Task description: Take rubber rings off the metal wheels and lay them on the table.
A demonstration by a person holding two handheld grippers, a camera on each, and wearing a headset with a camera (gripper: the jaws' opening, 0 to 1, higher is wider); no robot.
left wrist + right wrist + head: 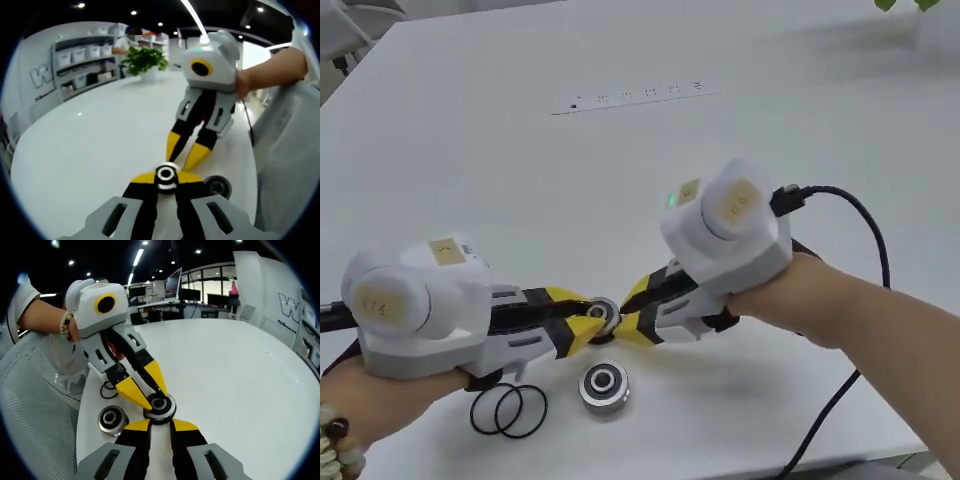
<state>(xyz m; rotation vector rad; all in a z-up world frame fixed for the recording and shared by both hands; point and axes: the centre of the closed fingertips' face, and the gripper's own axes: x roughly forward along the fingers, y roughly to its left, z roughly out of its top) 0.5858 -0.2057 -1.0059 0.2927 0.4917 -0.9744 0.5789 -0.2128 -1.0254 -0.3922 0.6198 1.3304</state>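
The left gripper [582, 325] reaches in low from the left, pointing right, its jaws clamped on a small metal wheel [603, 313]. The right gripper [632, 322] slants down from the right, its tips meeting that wheel. Its jaws stand close together, but whether they pinch anything is unclear. The left hand [360, 405] and right hand [790, 295] each wrap a gripper's rear.

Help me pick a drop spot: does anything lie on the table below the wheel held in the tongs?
Yes. A second wheel lies on the table under the held wheel, slightly nearer the person, and two loose rings lie left of it, under the left tongs. Just right of that wheel the table looks free.
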